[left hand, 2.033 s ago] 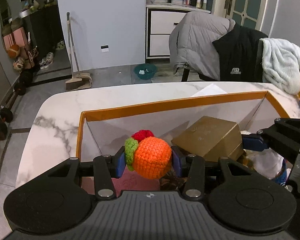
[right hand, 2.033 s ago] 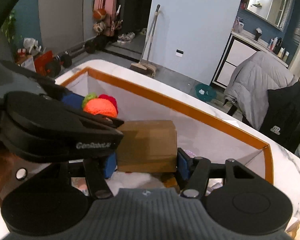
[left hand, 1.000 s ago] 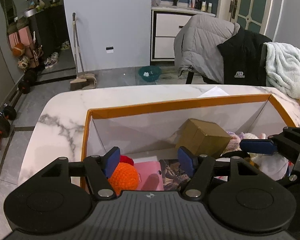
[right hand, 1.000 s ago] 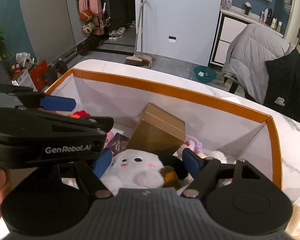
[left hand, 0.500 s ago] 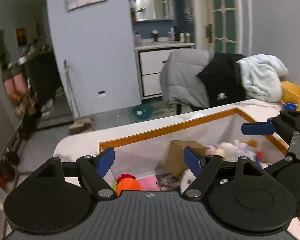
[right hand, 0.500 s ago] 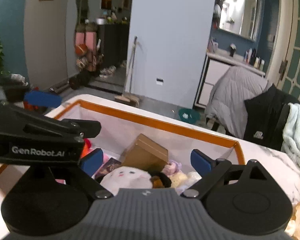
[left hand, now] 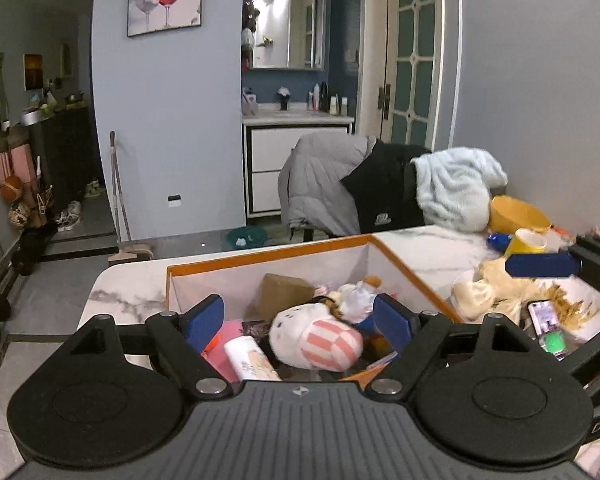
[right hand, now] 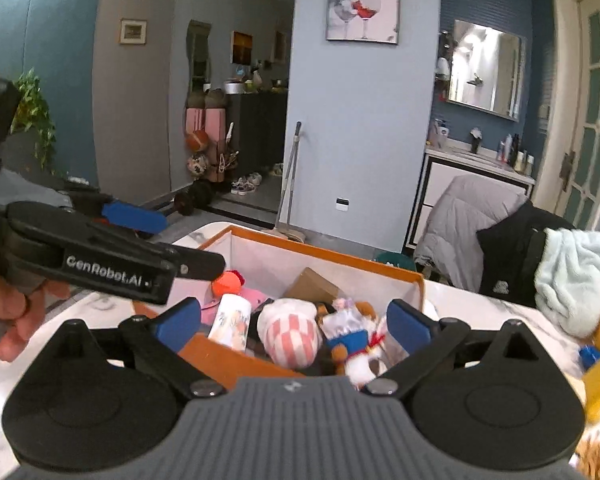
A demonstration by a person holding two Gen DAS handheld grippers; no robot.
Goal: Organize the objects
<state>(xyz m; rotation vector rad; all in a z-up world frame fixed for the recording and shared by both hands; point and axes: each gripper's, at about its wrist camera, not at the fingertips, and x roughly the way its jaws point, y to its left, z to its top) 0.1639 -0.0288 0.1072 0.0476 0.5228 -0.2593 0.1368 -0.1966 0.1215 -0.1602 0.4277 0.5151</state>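
An orange-rimmed storage box (left hand: pixel 268 255) (right hand: pixel 320 251) stands on the marble table. In it lie a brown cardboard box (left hand: pixel 286 288) (right hand: pixel 312 285), a crocheted orange ball (right hand: pixel 226 282), a white plush with a pink checked patch (left hand: pixel 314 338) (right hand: pixel 290 328), a small doll (right hand: pixel 348 332) and a white tube (left hand: pixel 250 358) (right hand: pixel 230 322). My left gripper (left hand: pixel 300 320) is open and empty, raised above the box's near side. My right gripper (right hand: pixel 294 320) is open and empty, above the box's near edge.
Right of the box lie a yellow cup (left hand: pixel 526 242), a yellow bowl (left hand: pixel 516 212), a phone (left hand: pixel 546 322) and a cream plush (left hand: pixel 496 284). Jackets and a pale blue blanket (left hand: pixel 456 188) hang on a chair behind the table. The floor drops away at the left.
Both grippers let go: the orange ball and the brown box now lie in the storage box. Both grippers have since opened wide and drawn back and up from the box.
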